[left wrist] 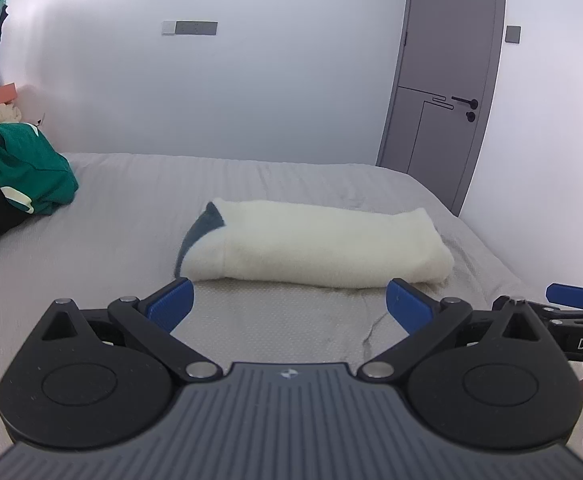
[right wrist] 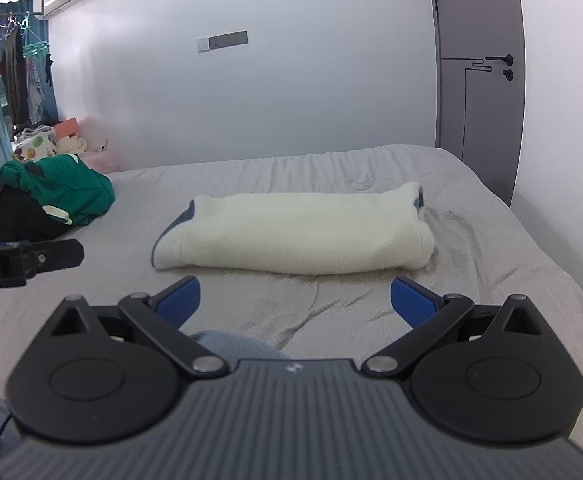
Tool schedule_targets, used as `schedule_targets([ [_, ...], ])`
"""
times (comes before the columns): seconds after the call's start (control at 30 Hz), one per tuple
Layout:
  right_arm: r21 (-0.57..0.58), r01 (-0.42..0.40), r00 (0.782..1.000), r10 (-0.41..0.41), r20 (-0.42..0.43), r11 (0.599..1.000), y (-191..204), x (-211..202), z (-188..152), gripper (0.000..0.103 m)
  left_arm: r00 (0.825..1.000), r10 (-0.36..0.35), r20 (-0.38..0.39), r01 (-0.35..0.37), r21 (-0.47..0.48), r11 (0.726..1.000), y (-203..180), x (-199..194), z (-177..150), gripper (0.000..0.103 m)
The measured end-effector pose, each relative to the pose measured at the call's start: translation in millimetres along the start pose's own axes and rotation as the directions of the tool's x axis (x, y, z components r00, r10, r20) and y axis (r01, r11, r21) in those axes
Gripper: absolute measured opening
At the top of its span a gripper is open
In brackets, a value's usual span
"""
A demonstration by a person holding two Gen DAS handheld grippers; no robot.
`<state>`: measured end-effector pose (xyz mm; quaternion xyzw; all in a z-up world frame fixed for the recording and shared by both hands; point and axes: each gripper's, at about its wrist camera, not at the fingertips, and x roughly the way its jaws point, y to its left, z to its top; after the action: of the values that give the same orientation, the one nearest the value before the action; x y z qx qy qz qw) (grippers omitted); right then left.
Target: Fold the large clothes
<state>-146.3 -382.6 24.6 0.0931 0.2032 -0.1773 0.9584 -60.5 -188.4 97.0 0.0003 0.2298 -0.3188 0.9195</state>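
A cream garment [left wrist: 315, 246], folded into a long flat bundle, lies crosswise on the middle of the grey bed [left wrist: 103, 220]. A dark grey-blue lining shows at its left end, and in the right wrist view a little of the same colour shows at its right end too [right wrist: 418, 200].

The bundle lies just beyond the left gripper [left wrist: 289, 300], whose jaws stand wide apart and hold nothing; its blue pads [left wrist: 173, 300] sit short of the garment's near edge, one toward each end, with bare sheet between them. The right gripper [right wrist: 295, 296] is in the same posture: jaws spread wide, empty, the garment just past the tips and apart from them. Each gripper shows at the edge of the other's view, the two side by side.

Far left on the bed sits a heap of green clothing [right wrist: 67, 190] on something black, well apart from the bundle. Behind it hang clothes on a rack [right wrist: 15, 76]. A grey door [left wrist: 447, 80] stands in the far wall at the right.
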Motion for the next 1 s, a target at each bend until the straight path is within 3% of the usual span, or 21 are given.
schedule_targets([
  [1.0,-0.015,-0.002,1.0,0.002,0.004,1.0,11,-5,-2,0.103,1.0,0.007,0.02,-0.008,0.009,1.0,1,-14,-1,0.103],
])
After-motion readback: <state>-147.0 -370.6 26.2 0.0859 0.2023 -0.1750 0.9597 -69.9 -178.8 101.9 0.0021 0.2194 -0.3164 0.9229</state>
